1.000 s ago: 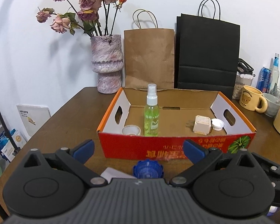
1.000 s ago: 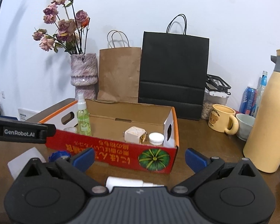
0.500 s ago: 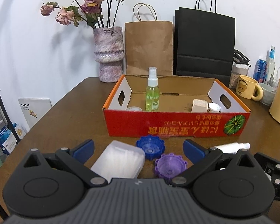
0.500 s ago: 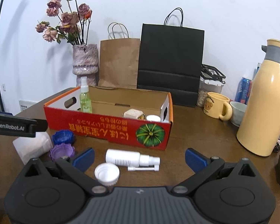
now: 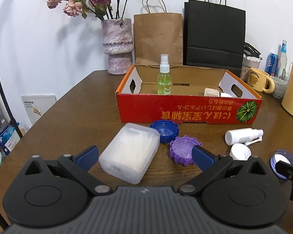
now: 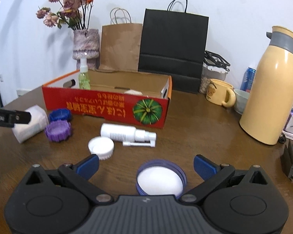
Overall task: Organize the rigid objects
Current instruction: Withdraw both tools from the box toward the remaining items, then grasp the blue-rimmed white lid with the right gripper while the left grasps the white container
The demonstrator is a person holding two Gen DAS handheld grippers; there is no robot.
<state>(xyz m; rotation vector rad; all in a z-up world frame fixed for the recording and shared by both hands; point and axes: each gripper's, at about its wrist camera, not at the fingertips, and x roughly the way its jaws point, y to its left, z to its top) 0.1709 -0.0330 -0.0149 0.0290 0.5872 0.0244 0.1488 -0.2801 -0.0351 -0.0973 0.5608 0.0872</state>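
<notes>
A red cardboard box (image 5: 187, 110) (image 6: 107, 107) stands on the brown table and holds a green spray bottle (image 5: 164, 78), a beige block (image 5: 211, 92) and a white cap. In front of it lie a frosted plastic case (image 5: 129, 152), a blue lid (image 5: 164, 130), a purple lid (image 5: 183, 150) (image 6: 57, 130), a white spray bottle (image 6: 127, 134) on its side, a white cap (image 6: 101, 147) and a purple-rimmed white lid (image 6: 160, 179). My left gripper (image 5: 145, 156) is open, with the case between its fingers. My right gripper (image 6: 145, 162) is open above the purple-rimmed lid.
A vase of dried roses (image 5: 117, 44), a brown paper bag (image 5: 158, 39) and a black bag (image 5: 213, 39) stand behind the box. A yellow mug (image 6: 220, 94), a bowl, cans and a tall yellow thermos (image 6: 271, 89) stand at the right.
Both grippers have pulled back from the box and away from it. The case, lids and white bottle on the table have come into view.
</notes>
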